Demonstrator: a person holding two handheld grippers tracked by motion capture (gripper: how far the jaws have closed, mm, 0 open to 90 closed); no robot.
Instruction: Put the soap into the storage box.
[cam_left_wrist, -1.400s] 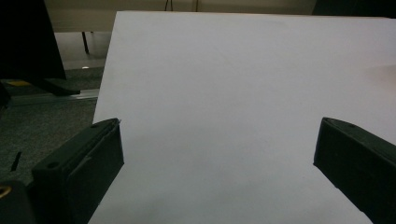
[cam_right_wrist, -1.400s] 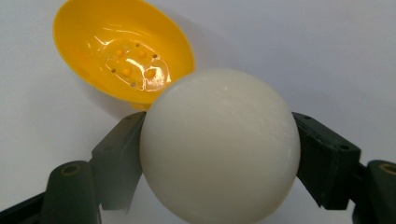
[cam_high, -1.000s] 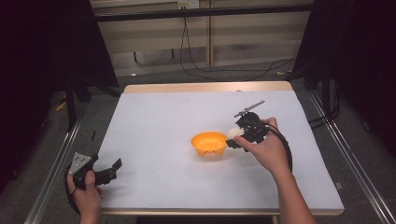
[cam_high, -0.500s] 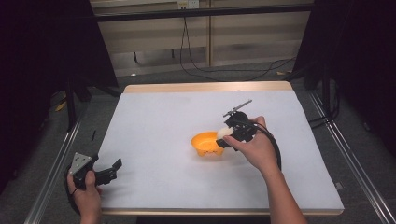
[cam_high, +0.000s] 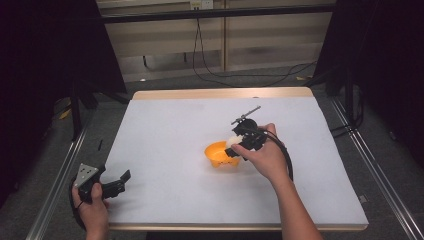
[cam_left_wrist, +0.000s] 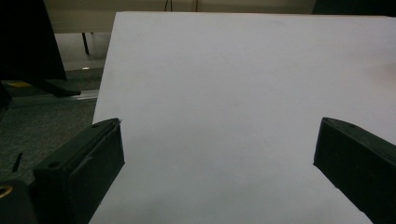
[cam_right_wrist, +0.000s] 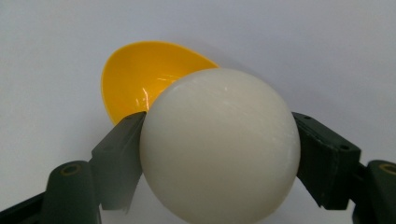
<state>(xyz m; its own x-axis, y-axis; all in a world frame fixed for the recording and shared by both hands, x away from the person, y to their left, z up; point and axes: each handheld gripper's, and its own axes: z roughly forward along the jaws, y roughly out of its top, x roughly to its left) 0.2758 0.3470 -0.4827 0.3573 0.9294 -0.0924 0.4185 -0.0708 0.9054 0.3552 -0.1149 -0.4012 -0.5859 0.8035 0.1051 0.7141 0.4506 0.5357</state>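
The smooth, cream-white round ball (cam_right_wrist: 219, 144) sits clamped between the two black jaws of the right gripper (cam_right_wrist: 219, 158), just right of centre in the high view, hanging over the near rim of the small glossy orange plastic bowl (cam_right_wrist: 140, 79). Being slick and round, it could squirt out of the grip or, let go from this spot, strike the rim, tip the light bowl and roll off across the white counter (cam_high: 165, 135). At lower left, the left gripper (cam_high: 117, 182) rests with jaws wide apart, holding nothing.
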